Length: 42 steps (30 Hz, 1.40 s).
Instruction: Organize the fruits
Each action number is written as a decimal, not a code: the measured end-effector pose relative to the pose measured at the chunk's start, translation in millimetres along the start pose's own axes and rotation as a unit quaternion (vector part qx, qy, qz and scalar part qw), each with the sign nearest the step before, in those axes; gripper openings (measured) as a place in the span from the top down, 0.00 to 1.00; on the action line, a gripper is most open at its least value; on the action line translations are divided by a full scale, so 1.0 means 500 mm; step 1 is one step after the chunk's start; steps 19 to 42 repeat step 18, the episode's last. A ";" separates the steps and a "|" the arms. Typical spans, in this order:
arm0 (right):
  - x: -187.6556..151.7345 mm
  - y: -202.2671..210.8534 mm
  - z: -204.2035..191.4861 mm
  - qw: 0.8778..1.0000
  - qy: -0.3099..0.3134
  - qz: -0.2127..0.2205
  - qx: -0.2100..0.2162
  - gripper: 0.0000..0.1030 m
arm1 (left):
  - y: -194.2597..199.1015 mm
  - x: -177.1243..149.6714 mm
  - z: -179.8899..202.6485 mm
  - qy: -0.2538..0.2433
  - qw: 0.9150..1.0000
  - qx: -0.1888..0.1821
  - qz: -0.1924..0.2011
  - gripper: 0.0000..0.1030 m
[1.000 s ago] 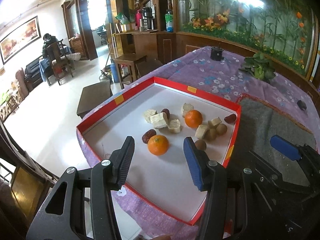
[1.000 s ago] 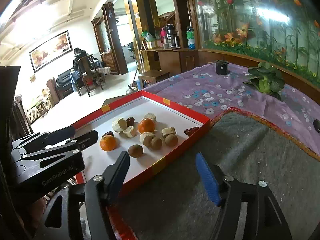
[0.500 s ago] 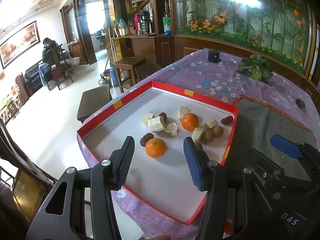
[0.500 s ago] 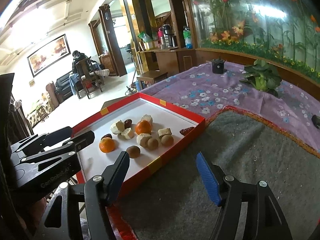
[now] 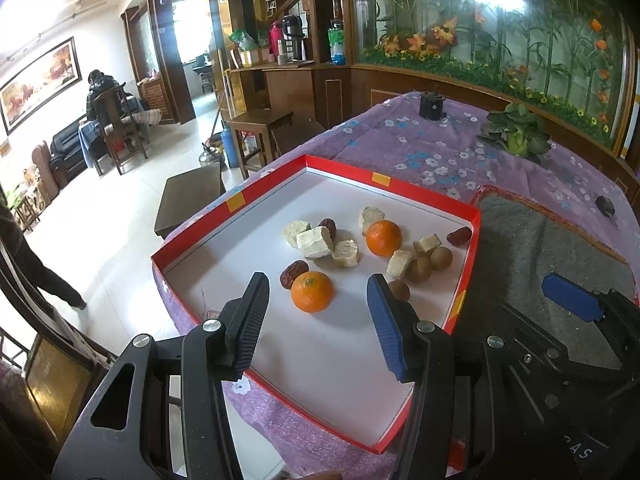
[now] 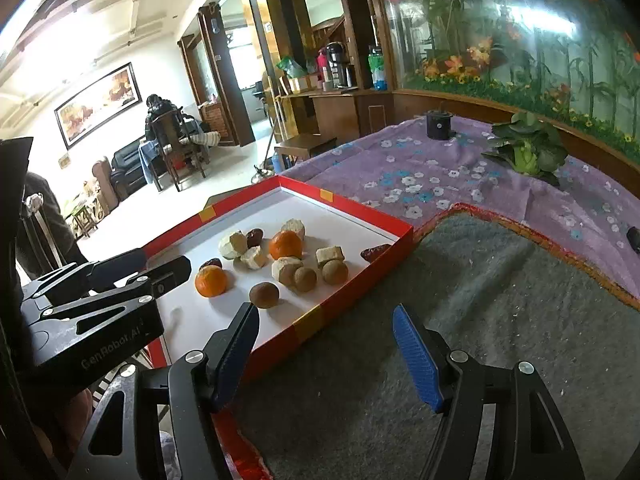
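A red-rimmed white tray [image 5: 400,192] [image 6: 348,204] holds mixed fruit: two oranges, one near [image 5: 312,291] [image 6: 211,281] and one far [image 5: 383,238] [image 6: 285,245], dark red dates [image 5: 293,273], brown longans [image 5: 419,269] [image 6: 264,294] and pale cut chunks [image 5: 315,242] [image 6: 286,270]. My left gripper [image 5: 318,320] is open and empty, held above the tray's near part with the near orange between its fingers' line of sight. My right gripper [image 6: 326,350] is open and empty over the grey mat [image 6: 460,320], beside the tray's right rim.
The table has a purple flowered cloth [image 5: 440,152]. A leafy vegetable [image 5: 518,132] [image 6: 528,152], a black cup [image 5: 432,106] [image 6: 439,125] and a small dark object [image 5: 605,205] lie at the back. The table edge drops to the floor on the left.
Both grippers have drawn back and risen slightly, so the tray and fruit sit a little farther away. Both stay open and nothing in the tray has moved.
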State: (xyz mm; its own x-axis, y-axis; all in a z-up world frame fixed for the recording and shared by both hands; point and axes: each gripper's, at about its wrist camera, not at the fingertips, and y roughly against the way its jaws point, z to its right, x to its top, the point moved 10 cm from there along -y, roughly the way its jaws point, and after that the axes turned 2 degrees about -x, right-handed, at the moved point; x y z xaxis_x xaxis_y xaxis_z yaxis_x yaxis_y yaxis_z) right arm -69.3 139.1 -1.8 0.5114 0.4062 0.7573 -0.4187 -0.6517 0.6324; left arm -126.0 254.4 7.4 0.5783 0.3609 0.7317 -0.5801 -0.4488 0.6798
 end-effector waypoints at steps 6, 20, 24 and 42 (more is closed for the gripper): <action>-0.002 -0.003 0.000 1.000 0.000 -0.002 0.000 0.35 | 0.001 0.001 -0.001 0.000 1.000 0.002 0.003 0.50; -0.007 -0.009 0.005 1.000 -0.003 -0.006 0.002 0.35 | 0.001 0.005 -0.002 0.001 1.000 0.007 0.010 0.50; -0.007 -0.009 0.005 1.000 -0.003 -0.006 0.002 0.35 | 0.001 0.005 -0.002 0.001 1.000 0.007 0.010 0.50; -0.007 -0.009 0.005 1.000 -0.003 -0.006 0.002 0.35 | 0.001 0.005 -0.002 0.001 1.000 0.007 0.010 0.50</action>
